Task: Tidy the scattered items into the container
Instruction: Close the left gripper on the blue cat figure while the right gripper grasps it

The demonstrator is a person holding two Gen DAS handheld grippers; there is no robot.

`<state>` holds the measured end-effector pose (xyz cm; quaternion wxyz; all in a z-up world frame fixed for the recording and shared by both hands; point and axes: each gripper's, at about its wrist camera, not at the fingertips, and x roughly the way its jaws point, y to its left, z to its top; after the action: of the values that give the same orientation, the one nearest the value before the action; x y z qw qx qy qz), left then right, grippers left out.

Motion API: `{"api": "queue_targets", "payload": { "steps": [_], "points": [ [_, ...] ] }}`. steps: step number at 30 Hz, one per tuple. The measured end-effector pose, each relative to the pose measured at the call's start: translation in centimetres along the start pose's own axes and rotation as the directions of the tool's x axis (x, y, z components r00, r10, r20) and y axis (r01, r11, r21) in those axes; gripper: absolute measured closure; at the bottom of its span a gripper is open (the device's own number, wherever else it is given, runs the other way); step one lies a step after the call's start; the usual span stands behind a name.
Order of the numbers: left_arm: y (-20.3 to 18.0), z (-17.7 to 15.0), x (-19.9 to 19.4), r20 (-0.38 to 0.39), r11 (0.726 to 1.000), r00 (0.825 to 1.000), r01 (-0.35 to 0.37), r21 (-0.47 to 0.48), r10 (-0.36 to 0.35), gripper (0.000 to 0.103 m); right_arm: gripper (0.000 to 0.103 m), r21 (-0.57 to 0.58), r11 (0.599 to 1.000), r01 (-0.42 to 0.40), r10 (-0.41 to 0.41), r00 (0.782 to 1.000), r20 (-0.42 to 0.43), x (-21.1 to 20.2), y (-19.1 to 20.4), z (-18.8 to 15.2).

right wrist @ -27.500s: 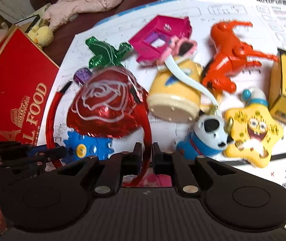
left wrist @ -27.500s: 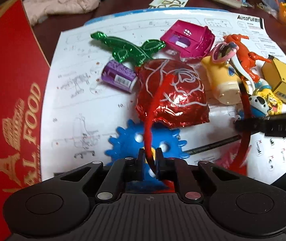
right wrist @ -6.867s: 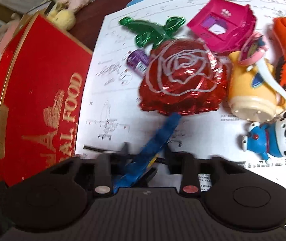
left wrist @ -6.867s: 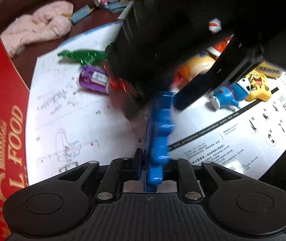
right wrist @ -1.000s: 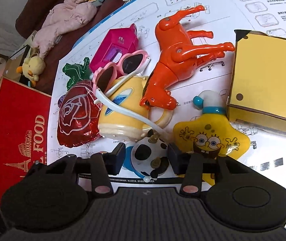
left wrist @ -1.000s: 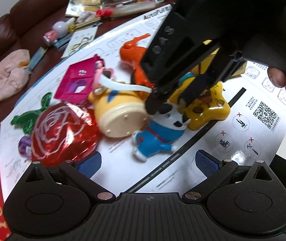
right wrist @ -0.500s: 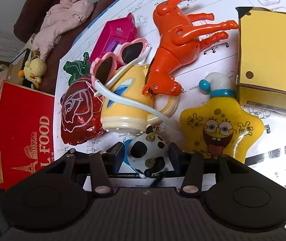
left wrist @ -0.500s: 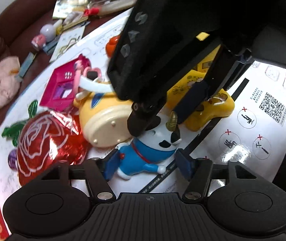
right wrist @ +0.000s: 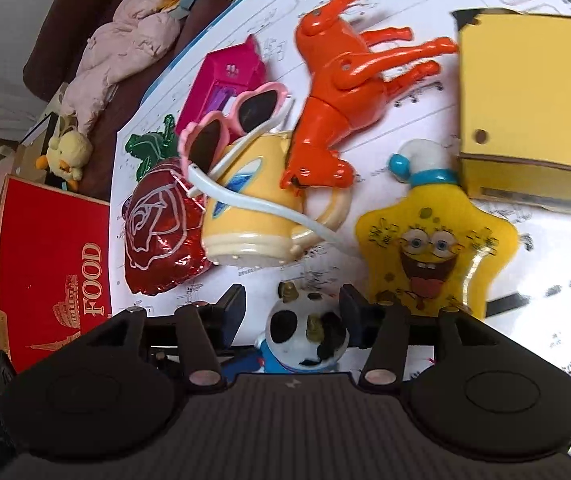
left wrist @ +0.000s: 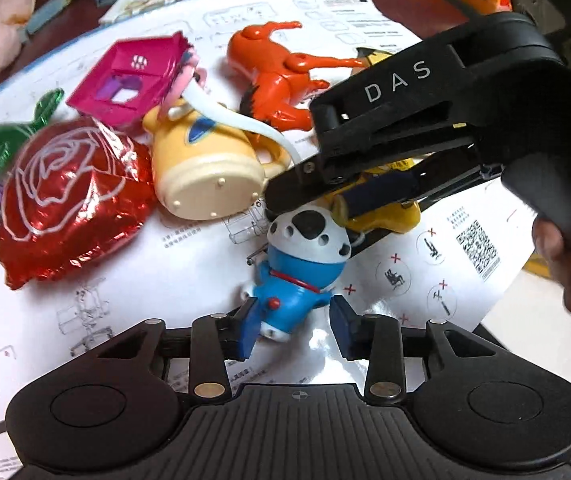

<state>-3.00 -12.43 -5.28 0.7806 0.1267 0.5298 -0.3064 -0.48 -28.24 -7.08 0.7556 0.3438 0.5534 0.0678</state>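
Both grippers crowd one blue cow-headed figurine (left wrist: 299, 264) lying on the printed sheet (left wrist: 85, 300). The left gripper (left wrist: 293, 330) is closing around its body, pads not yet pressing; the right gripper (right wrist: 291, 314), lettered "DAS", is opening around its head. Beyond lie one yellow mug (right wrist: 253, 216), one orange horse (right wrist: 349, 80), and a red box (right wrist: 45, 264) reading "FOOD", partly cut off.

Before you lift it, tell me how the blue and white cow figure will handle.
The cow figure looks like rigid glossy plastic, so probably stiff but slippery. Its rounded head may let it pivot between the left gripper's closing jaws. Likely light.
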Motion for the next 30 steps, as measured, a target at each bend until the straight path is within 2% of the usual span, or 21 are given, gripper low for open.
{"api": "queue_targets", "payload": {
  "steps": [5,6,11,14,16,18,19,20,23,30],
  "points": [
    [-0.9,-0.1,-0.6,0.068,0.988,0.991,-0.123,0.092,0.117,0.024,0.045,0.019,1.0,-0.006,0.006,1.0,-0.002,-0.8,-0.8,-0.9],
    [-1.0,0.0,-0.5,0.073,0.985,0.989,-0.133,0.109,0.126,0.022,0.045,0.019,1.0,-0.006,0.006,1.0,-0.004,-0.8,-0.8,-1.0],
    [-2.2,0.0,0.9,0.058,0.975,0.993,-0.116,0.189,0.107,0.02,0.046,0.055,0.998,-0.039,0.04,0.999,-0.017,-0.4,-0.9,-1.4],
    [-3.0,-0.4,2.0,0.055,0.964,0.99,-0.136,0.23,0.127,0.02,0.046,0.066,0.997,-0.041,0.042,0.999,-0.02,0.0,-0.7,-1.3],
    [-3.2,-0.6,2.5,0.055,0.959,0.988,-0.151,0.24,0.142,0.026,0.046,0.074,0.996,-0.051,0.053,0.998,-0.022,0.2,-0.6,-1.3],
    [-2.9,-0.6,2.8,0.04,0.961,0.989,-0.151,0.232,0.145,0.046,0.045,0.074,0.995,-0.061,0.063,0.998,-0.023,0.2,-0.4,-1.3],
    [-2.5,-0.5,2.8,0.031,0.966,0.99,-0.138,0.219,0.134,0.059,0.045,0.069,0.996,-0.064,0.065,0.998,-0.022,0.2,-0.3,-1.3],
    [-2.0,-0.4,2.7,0.021,0.974,0.993,-0.114,0.193,0.112,0.063,0.045,0.067,0.995,-0.068,0.069,0.997,-0.024,0.3,-0.3,-1.3],
    [-0.5,-0.2,2.4,0.009,0.992,0.998,-0.069,0.11,0.068,0.063,0.045,0.076,0.996,-0.057,0.059,0.998,-0.029,0.5,-0.7,-1.3],
    [0.8,-0.4,2.1,-0.006,1.0,1.0,-0.014,0.027,0.014,0.063,0.045,0.086,0.995,-0.057,0.061,0.997,-0.038,0.9,-0.8,-1.6]
  ]
}}
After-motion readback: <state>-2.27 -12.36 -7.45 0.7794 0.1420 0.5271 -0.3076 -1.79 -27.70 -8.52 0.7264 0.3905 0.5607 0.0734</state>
